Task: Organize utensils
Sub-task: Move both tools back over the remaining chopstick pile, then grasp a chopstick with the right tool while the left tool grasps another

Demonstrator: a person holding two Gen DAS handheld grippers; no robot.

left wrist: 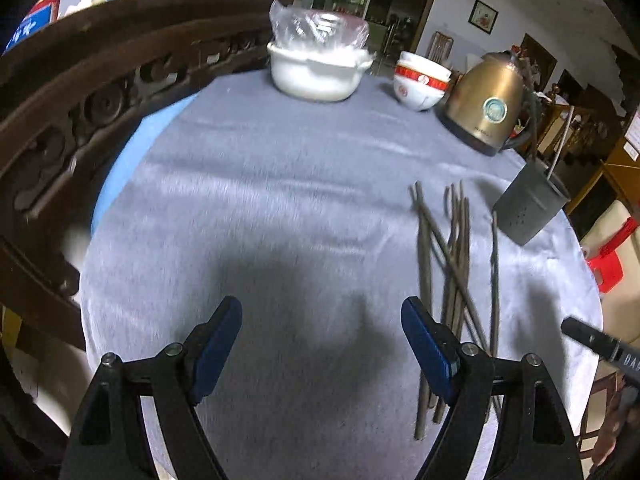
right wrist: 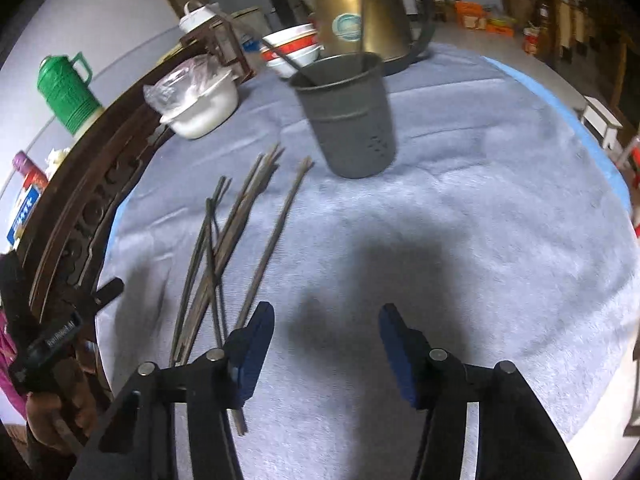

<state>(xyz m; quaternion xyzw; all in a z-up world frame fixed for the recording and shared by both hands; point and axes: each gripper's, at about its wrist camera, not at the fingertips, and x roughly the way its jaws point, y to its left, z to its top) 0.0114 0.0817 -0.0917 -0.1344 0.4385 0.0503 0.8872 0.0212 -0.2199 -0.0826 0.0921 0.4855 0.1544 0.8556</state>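
Several dark chopsticks [left wrist: 452, 264] lie loose on the grey cloth, also in the right wrist view [right wrist: 236, 240]. A grey perforated utensil holder [left wrist: 530, 210] stands upright beyond them; in the right wrist view the holder [right wrist: 348, 116] has a few sticks standing in it. My left gripper [left wrist: 322, 344] is open and empty, low over bare cloth just left of the chopsticks. My right gripper [right wrist: 326, 348] is open and empty, just right of the chopsticks, its left finger [right wrist: 252, 352] over the end of one.
A white covered pot [left wrist: 320, 72], stacked red-and-white bowls [left wrist: 420, 80] and a gold kettle [left wrist: 486, 104] stand at the table's far side. A carved wooden chair back [left wrist: 80, 112] curves along the left edge. A green thermos [right wrist: 68, 92] stands beyond it.
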